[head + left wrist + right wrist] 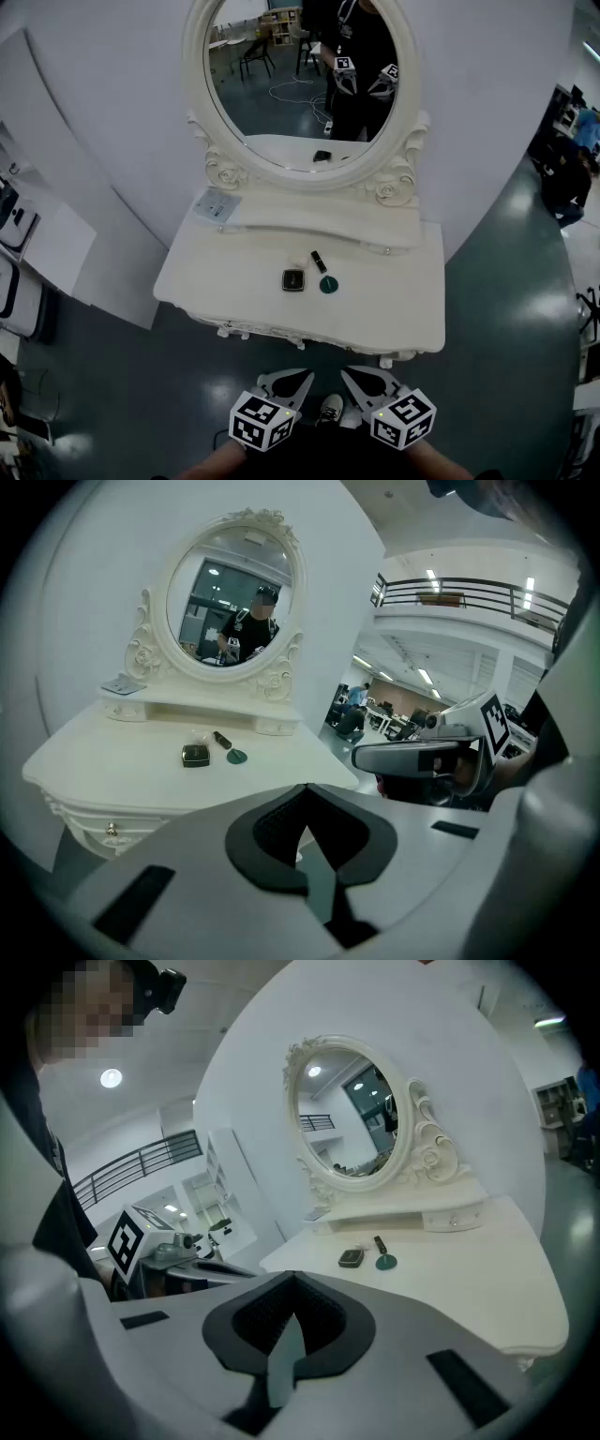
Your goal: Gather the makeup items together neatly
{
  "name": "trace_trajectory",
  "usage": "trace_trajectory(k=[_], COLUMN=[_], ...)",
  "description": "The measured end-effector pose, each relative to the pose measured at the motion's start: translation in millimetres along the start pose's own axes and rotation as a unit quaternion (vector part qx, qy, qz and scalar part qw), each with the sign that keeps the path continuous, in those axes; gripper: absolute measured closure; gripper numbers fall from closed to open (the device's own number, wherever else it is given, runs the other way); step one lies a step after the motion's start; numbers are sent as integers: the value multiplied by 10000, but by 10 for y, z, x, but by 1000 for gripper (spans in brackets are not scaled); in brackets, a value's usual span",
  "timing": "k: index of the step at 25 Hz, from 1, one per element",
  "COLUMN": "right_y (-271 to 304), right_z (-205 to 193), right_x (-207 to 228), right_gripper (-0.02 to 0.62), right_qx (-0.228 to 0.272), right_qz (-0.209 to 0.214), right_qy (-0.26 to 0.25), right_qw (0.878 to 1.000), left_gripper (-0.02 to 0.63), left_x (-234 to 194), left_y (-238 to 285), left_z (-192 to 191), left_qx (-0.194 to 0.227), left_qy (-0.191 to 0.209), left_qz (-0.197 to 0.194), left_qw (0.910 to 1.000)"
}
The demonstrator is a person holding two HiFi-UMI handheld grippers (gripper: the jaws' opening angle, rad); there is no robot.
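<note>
Nearest the camera, at the bottom of the head view, both grippers sit side by side over the dark floor, marker cubes toward the person and tips aimed up-frame at the table. The left gripper [298, 378] has its jaws pressed together with nothing in them, and the right gripper [359, 378] is the same, closed and empty. Their tips lean in toward each other, with a shoe [330, 408] showing between them.

Both are short of the front edge of the white dressing table [398, 323], not touching it.

The makeup stuff sits mid-frame on the tabletop: a dark square compact [293, 279], a small dark lipstick tube [319, 262] just up and right of it, and a round teal piece [328, 284] right beside the compact. They're close together but not lined up.

There's lots of bare tabletop left and right of them. Behind them are a raised shelf [281, 217] and the oval mirror [217, 159], with a pale card [217, 203] at the shelf's left end.
</note>
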State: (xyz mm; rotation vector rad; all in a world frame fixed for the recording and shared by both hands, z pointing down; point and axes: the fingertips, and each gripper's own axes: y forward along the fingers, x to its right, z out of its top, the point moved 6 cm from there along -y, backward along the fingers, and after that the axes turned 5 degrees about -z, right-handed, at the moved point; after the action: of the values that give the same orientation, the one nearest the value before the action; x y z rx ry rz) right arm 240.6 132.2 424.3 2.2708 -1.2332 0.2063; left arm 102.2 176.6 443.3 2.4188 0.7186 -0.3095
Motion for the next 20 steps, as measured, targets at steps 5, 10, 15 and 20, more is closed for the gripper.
trace_trajectory(k=[5,10,15,20], right_y=[-14,1,24,45], right_z=[-1,5,51,155], right_x=[71,118,166,199], right_gripper=[568,567,566,566], right_qx=[5,1,107,240], right_qz=[-23,-15,38,66], right_qy=[15,29,52,13], right_qw=[10000,10000,9999,9997], left_gripper=[598,598,598,598], left_x=[17,5,-49,-142], left_y=[64,87,84,48], left_z=[9,3,23,93], left_qx=[-21,-41,-24,4], left_qy=[23,2,-46,-9], left_qz=[-6,23,138,475], left_qw=[10000,10000,9999,9989])
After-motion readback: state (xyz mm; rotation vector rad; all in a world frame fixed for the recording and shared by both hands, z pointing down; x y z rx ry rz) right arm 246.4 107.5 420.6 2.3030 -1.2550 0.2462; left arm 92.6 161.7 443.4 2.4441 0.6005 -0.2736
